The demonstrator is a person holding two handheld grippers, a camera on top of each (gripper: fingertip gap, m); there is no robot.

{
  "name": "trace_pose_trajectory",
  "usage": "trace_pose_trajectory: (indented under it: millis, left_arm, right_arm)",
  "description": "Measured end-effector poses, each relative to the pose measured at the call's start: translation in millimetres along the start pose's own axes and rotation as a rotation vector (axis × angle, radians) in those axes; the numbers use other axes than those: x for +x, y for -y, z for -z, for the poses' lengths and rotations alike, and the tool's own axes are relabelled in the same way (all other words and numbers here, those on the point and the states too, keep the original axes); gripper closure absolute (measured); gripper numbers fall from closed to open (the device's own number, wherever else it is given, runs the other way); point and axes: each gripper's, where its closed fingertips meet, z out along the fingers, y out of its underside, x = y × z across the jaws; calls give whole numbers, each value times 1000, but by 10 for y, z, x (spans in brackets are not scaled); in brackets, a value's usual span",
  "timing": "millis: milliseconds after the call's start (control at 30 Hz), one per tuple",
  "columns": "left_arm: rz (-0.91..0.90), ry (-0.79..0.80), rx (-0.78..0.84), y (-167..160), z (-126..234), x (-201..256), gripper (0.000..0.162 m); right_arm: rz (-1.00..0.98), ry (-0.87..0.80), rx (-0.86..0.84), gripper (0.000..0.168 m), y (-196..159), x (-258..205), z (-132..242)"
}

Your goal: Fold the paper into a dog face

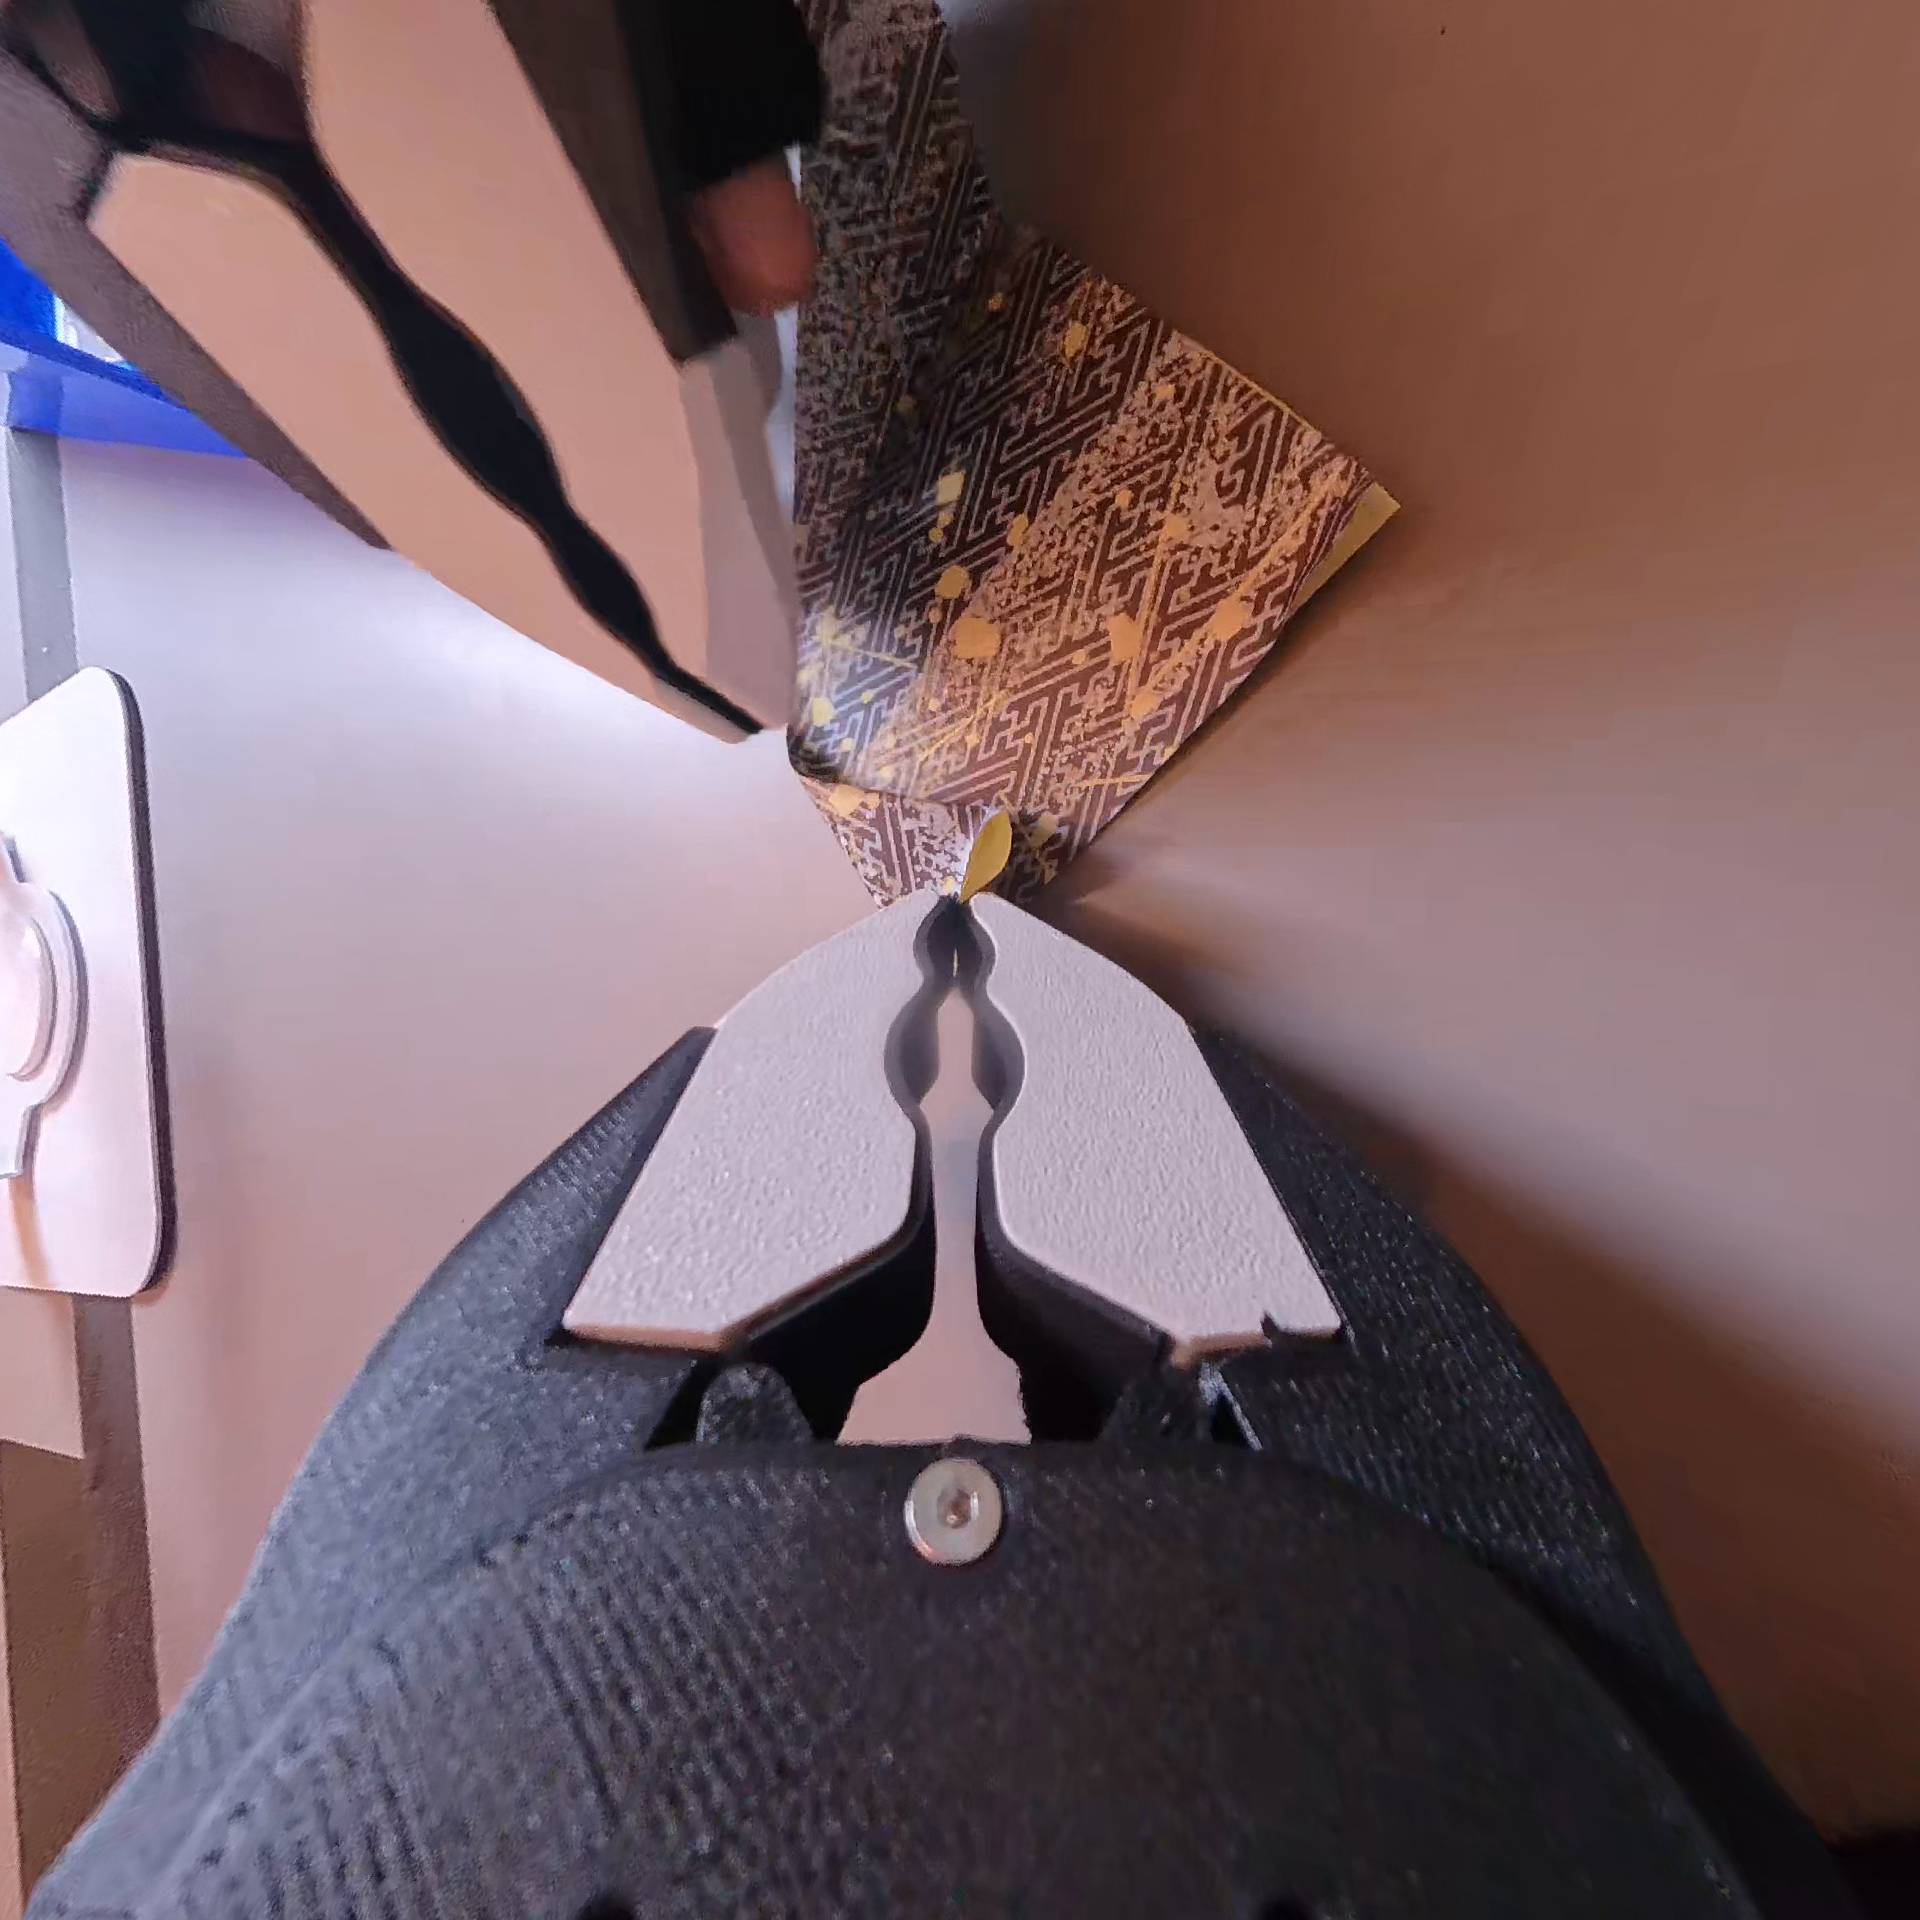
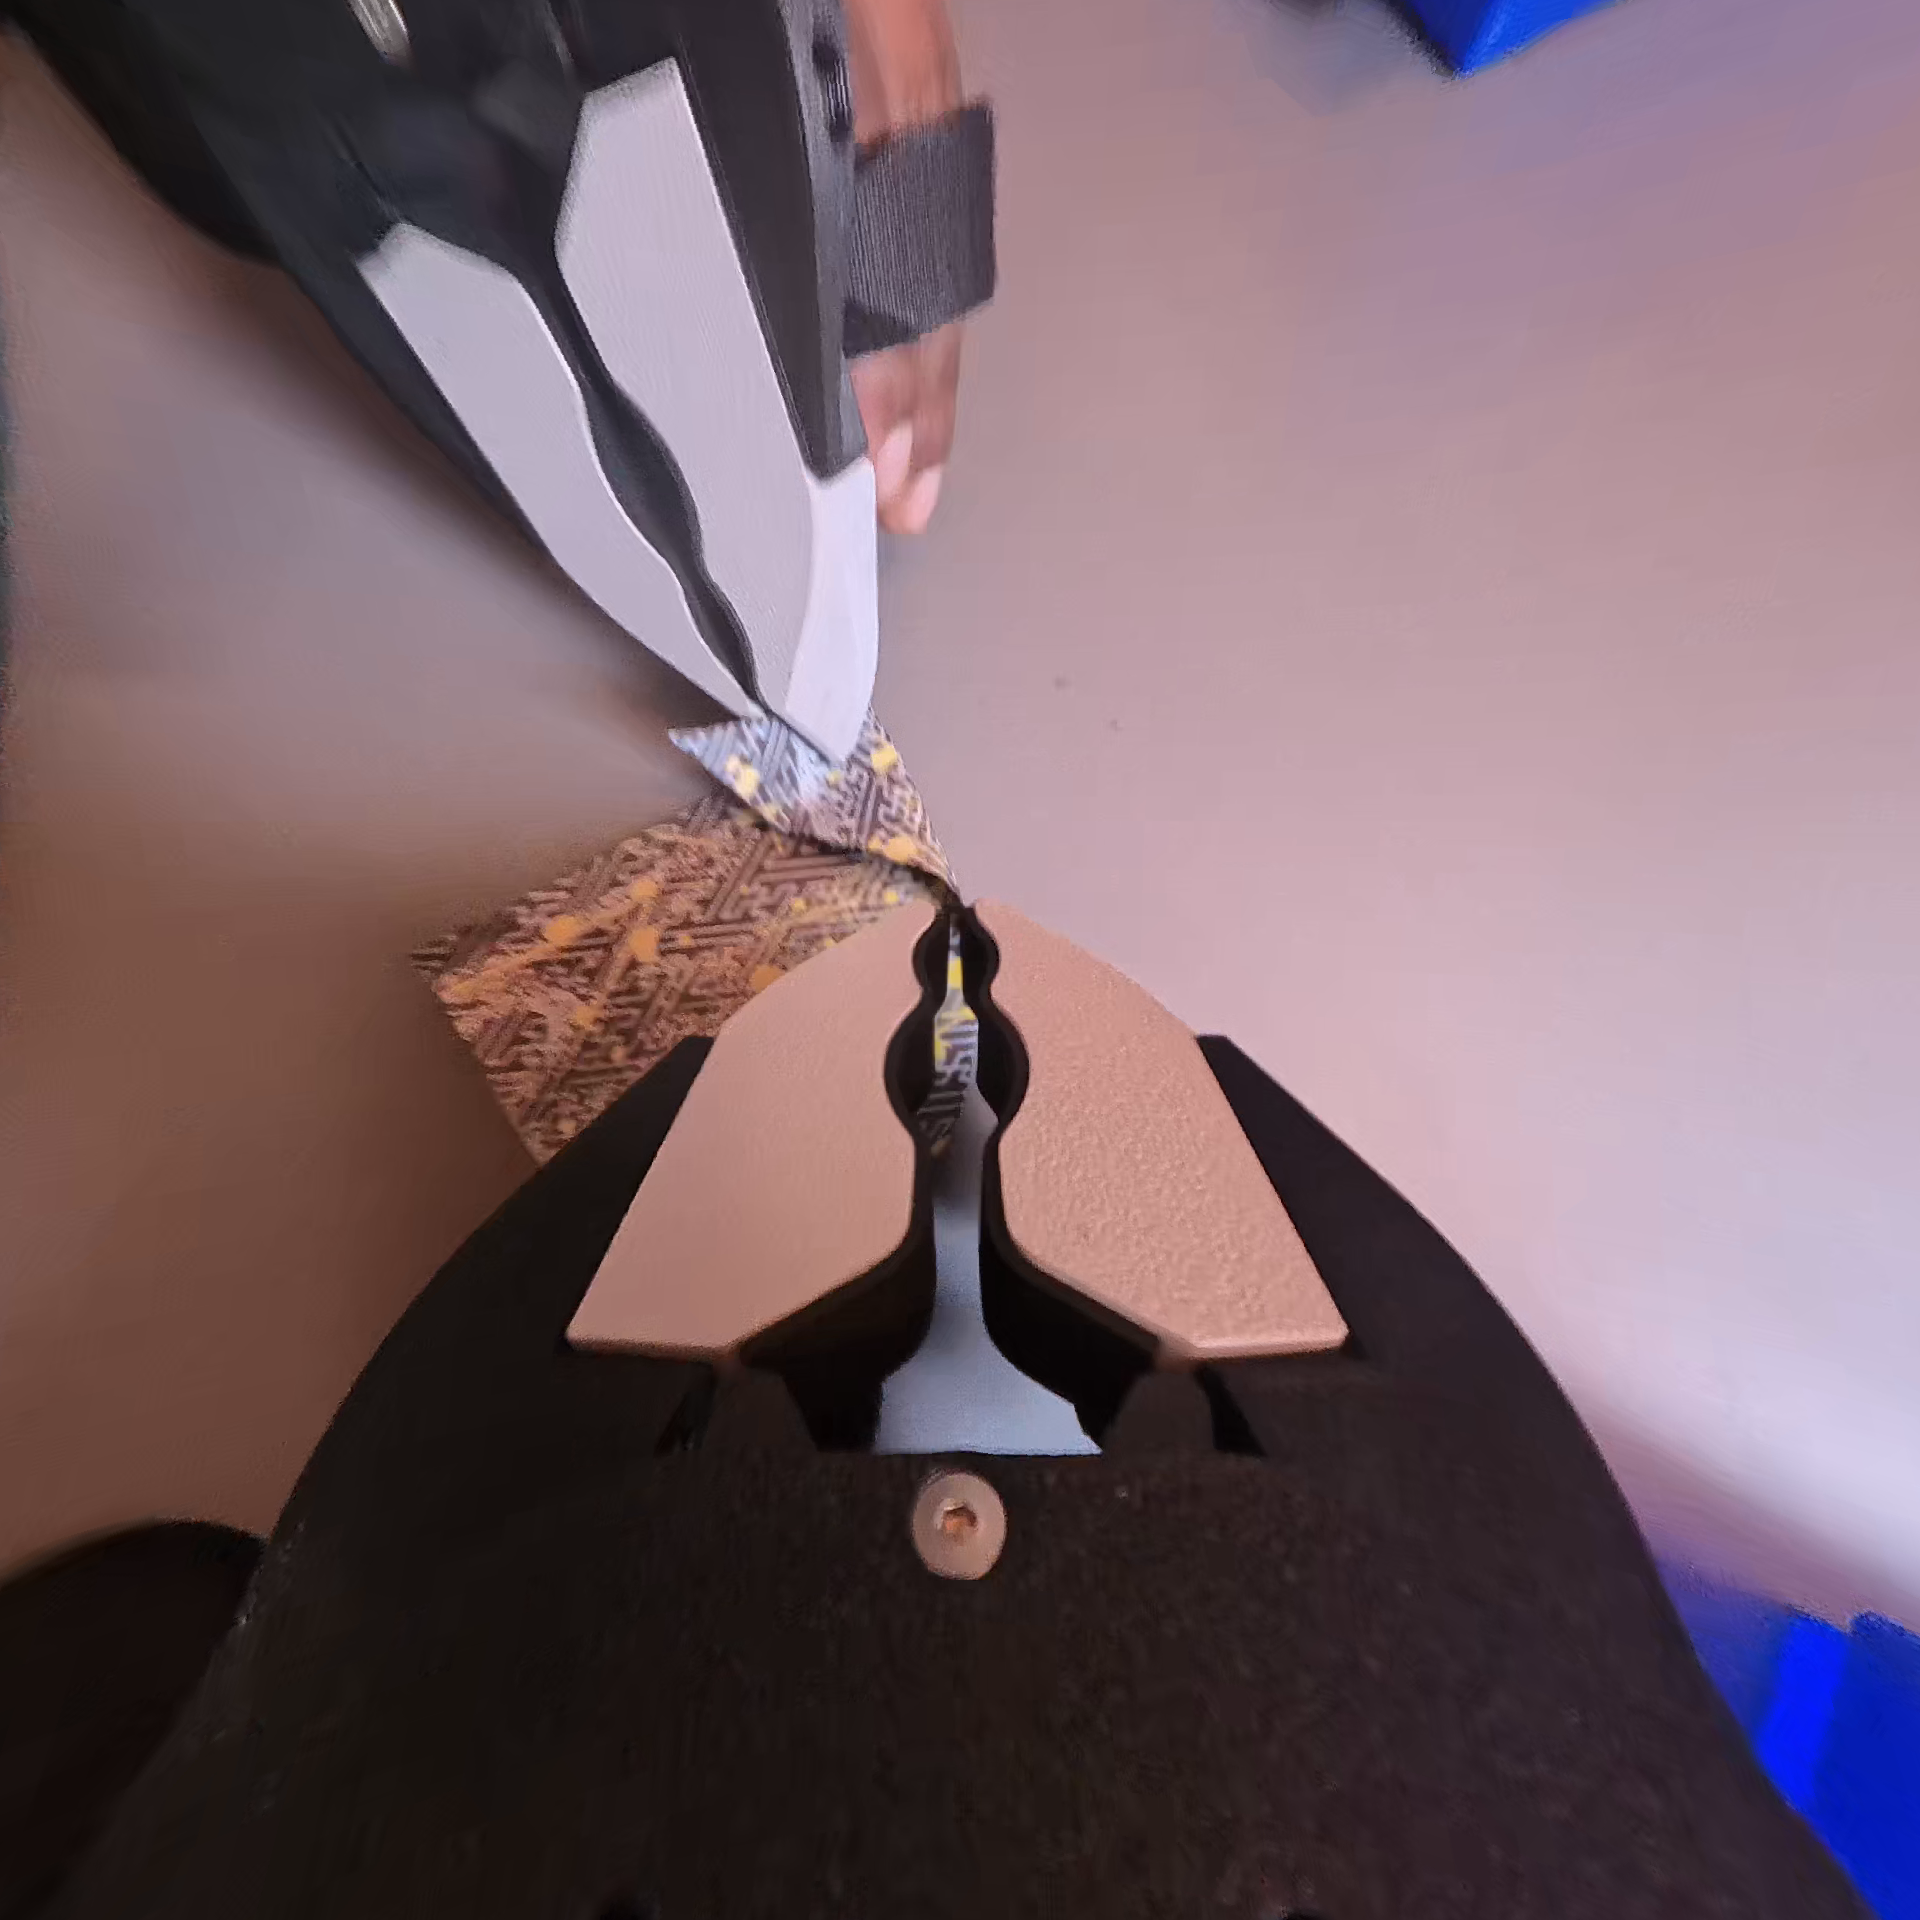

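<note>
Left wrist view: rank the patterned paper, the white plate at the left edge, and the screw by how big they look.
1. patterned paper
2. white plate, cut by the frame edge
3. screw, smallest despite sitting nearest the camera

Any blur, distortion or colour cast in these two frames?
Left wrist view: the far claw is motion-smeared, the paper sharp, the edges stretched by the wide lens, the table tinted warm. Right wrist view: the far claw and hand are blurred, a violet cast lies at right, and the paper is soft.

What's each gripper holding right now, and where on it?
Both hold the patterned paper. The left gripper pinches its near corner tip; the right gripper is shut on an edge beside a fold.
</note>
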Motion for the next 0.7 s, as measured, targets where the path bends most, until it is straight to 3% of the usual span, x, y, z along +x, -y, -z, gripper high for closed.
trace_pose_trajectory:
  millis: [133,300,533,600,700]
  left_arm:
    - [-21,4,-7,-1,0,0,162]
    - [-20,6,-6,-4,1,0,162]
    - [10,-1,21,3,6,1,161]
    - [80,-47,84,50,63,15,154]
    - [354,-136,303,216,274,-120,155]
  right_arm:
    - [-49,-24,88,168,206,58,45]
    - [68,-48,-34,168,65,-34,-201]
    - [209,-124,-94,168,-3,-65,-242]
    - [222,-132,-93,168,-2,-66,-241]
    - [219,-131,-80,168,-2,-67,-240]
